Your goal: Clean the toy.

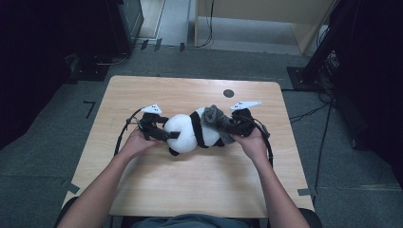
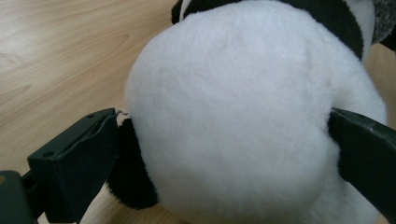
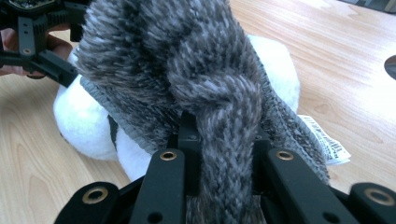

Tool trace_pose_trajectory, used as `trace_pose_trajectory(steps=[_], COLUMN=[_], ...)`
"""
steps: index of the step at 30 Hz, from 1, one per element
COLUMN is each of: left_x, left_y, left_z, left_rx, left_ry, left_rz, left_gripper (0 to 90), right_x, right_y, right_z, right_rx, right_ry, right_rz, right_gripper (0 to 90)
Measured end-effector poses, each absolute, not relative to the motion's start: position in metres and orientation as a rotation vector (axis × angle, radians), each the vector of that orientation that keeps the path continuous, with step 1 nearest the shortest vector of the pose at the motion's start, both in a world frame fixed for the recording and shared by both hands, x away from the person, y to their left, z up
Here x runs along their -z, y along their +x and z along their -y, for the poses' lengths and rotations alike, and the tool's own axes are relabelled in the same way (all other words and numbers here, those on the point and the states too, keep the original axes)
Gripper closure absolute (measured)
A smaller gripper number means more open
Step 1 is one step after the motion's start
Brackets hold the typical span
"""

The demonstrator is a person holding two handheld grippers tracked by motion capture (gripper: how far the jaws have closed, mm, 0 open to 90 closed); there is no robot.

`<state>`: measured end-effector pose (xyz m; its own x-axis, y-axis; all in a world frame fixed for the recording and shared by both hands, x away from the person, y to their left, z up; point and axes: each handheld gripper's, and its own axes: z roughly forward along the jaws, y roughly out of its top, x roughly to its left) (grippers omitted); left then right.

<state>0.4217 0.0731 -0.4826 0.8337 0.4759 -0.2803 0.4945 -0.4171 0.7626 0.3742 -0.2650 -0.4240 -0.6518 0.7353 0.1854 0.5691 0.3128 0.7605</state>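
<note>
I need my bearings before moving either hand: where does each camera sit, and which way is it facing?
High view: above the person's side, looking forward and down on the table; both forearms, left tongs, right tongs.
Left gripper view: on the left tongs, facing the plush panda between its jaws.
Right gripper view: on the right tongs, facing the grey knit scarf.
Shared: all three views show the panda.
</note>
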Motion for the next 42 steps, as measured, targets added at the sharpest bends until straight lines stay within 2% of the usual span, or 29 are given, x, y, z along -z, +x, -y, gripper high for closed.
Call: trace_pose_trajectory(steps=[6,11,16,19,22,25,30,37,42], left_x=[0.487,0.492,0.491,0.49,0.483,0.476,0.463,0.441,0.429], left_y=[0.417,0.415,0.41,0.405,0.399,0.394,0.389,0.382,0.376], left_z=[-0.065,-0.066,-0.069,-0.071,-0.069,-0.065,-0.059,-0.049,-0.046], left_rx=[0.058,0.095,0.092,0.072,0.052,0.058,0.085,0.006,-0.023], left_ry=[2.117,2.085,2.069,2.042,2.055,2.075,2.055,1.958,1.853], left_rz=[-0.651,-0.645,-0.618,-0.631,-0.646,-0.671,-0.721,-0.762,-0.831], left_gripper=[0.0,0.3,14.1,19.1,31.5,40.1,48.6,50.6,49.8], right_x=[0.427,0.427,0.426,0.425,0.422,0.416,0.403,0.372,0.361], right_y=[0.375,0.373,0.372,0.372,0.373,0.373,0.37,0.357,0.347], right_z=[0.259,0.256,0.254,0.255,0.26,0.265,0.273,0.279,0.261], right_rx=[-1.261,-1.25,-1.242,-1.247,-1.278,-1.269,-1.273,-1.4,-1.417], right_ry=[1.171,1.161,1.158,1.165,1.215,1.247,1.276,1.251,1.172], right_rz=[-2.349,-2.325,-2.306,-2.291,-2.271,-2.263,-2.228,-2.16,-2.184], right_gripper=[76.7,76.6,76.5,76.0,76.0,76.2,76.5,76.6,76.5])
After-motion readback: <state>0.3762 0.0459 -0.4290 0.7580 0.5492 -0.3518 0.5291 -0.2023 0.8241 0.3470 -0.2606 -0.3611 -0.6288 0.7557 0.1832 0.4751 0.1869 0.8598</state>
